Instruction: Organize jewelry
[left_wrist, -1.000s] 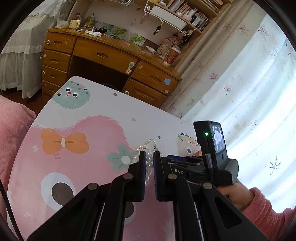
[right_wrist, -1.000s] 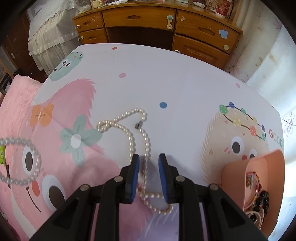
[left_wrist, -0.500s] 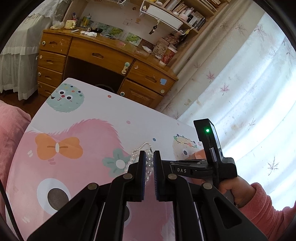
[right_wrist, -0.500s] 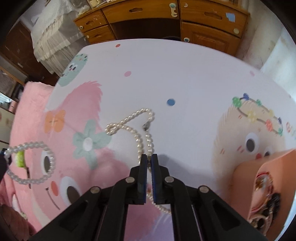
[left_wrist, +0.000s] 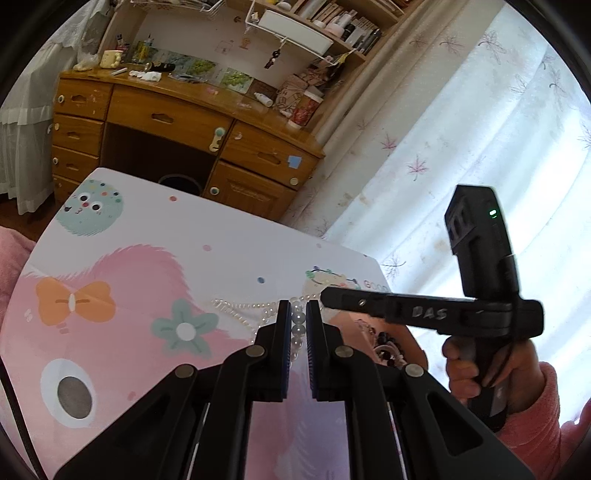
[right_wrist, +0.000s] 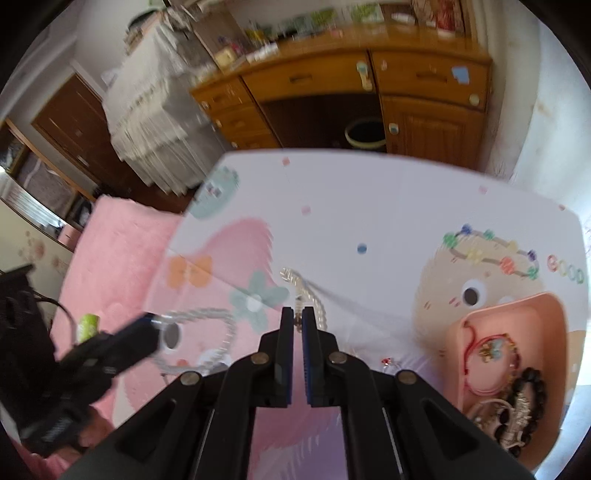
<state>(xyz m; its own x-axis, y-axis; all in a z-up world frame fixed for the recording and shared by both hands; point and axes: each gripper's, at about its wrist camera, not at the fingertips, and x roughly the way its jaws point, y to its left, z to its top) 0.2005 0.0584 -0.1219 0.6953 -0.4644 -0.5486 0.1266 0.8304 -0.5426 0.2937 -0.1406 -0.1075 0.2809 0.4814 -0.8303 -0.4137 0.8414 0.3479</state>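
Note:
My left gripper (left_wrist: 298, 316) is shut on a bracelet of large pearl beads (left_wrist: 297, 326), held above the table. It shows blurred in the right wrist view (right_wrist: 218, 325), hanging from the left gripper's fingers (right_wrist: 147, 328). My right gripper (right_wrist: 298, 318) is shut on a long pearl necklace (right_wrist: 308, 291) and lifts it off the table; the strand hangs down, blurred. The necklace also shows in the left wrist view (left_wrist: 240, 305), by the right gripper's tip (left_wrist: 327, 295). A pink tray (right_wrist: 554, 314) with several bracelets stands at the right.
The table (right_wrist: 369, 206) has a cartoon-print cover. A small trinket (right_wrist: 386, 362) lies near the tray. A wooden desk (left_wrist: 177, 110) stands behind the table, a bin (right_wrist: 365, 134) under it. Curtains (left_wrist: 480, 129) hang at the right. Pink bedding (right_wrist: 110, 258) lies at the left.
My right gripper closed on the pearl necklace and has lifted it up off the table. The left gripper still holds the bracelet and has risen a little.

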